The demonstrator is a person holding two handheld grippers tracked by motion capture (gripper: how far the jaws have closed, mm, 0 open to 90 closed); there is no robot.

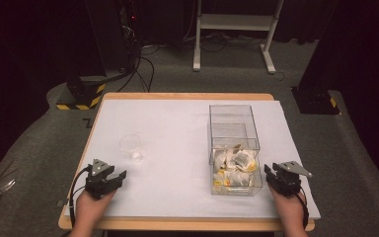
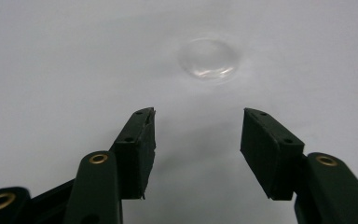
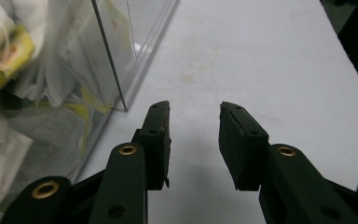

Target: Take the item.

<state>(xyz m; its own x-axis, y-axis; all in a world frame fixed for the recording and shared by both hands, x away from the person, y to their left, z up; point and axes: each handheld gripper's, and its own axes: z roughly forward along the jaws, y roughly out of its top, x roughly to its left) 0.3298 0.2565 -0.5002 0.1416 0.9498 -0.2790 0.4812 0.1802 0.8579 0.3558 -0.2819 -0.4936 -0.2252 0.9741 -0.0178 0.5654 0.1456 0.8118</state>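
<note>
Two empty grippers flank the clear box (image 1: 234,148) of tea bags (image 1: 234,165).
Left gripper (image 2: 198,128) gapes toward the plastic cup (image 2: 209,58); right gripper (image 3: 195,123), apart, should clear the box wall first.

Your left gripper (image 1: 119,176) sits low at the near-left of the counter (image 1: 177,128), held from behind by your left hand (image 1: 90,205), fingers (image 2: 137,140) spread wide with nothing between them. Your right gripper (image 1: 269,174) is at the near-right, right hand (image 1: 288,207) behind it, fingers (image 3: 156,137) parted by a narrower gap, also empty. Both forearms come in from the bottom edge, grippers pointing forward and slightly inward.
</note>
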